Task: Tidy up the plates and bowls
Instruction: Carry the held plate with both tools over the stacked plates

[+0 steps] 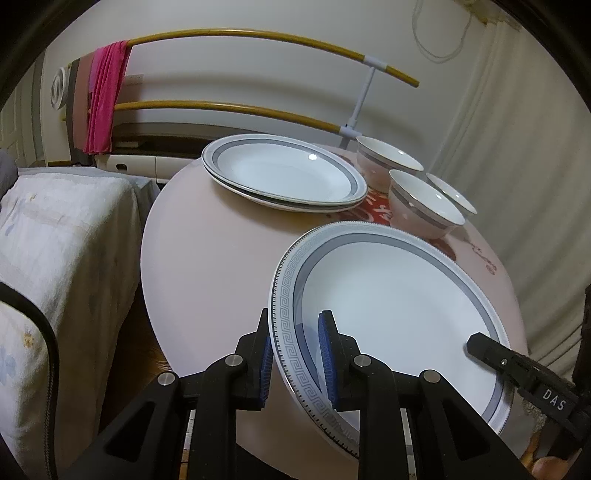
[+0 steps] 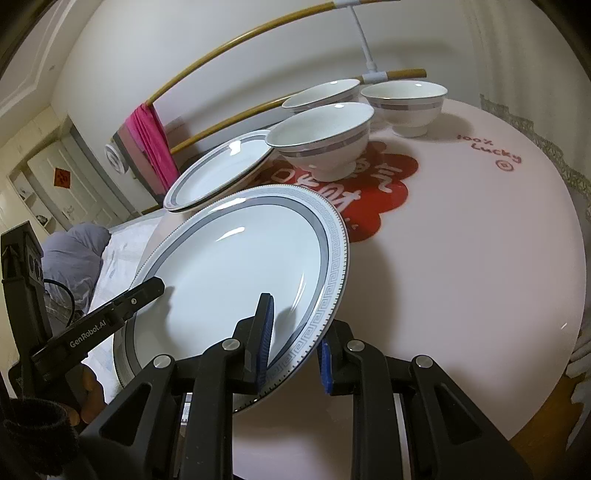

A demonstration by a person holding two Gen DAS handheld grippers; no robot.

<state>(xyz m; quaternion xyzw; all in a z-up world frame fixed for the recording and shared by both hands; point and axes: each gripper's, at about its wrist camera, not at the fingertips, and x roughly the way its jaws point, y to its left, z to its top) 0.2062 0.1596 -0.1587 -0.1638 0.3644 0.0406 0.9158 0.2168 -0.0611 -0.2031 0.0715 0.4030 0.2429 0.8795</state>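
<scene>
Both grippers [image 1: 297, 360] [image 2: 295, 345] pinching opposite rims of one plate [image 1: 399, 310], carried toward the stack [image 1: 284, 173]: uneven pull, and down it slips, maybe clipping a bowl [image 1: 424, 203].

**Room inventory**

We list: a round pink table [image 1: 207, 258] with a red flower-shaped print [image 2: 384, 184]; a bamboo-railed drying rack [image 1: 236, 35] carrying a magenta cloth [image 1: 105, 99]; plain white wall [image 1: 240, 74]; pale curtain [image 1: 535, 166]; a bed with a floral cover [image 1: 55, 240].

Left wrist view: close on held plate [image 1: 399, 317] left rim, facing down-forward. Right wrist view: close on right rim (same plate [image 2: 236, 269]). Both share stacked plates [image 1: 284, 173] beyond.
</scene>
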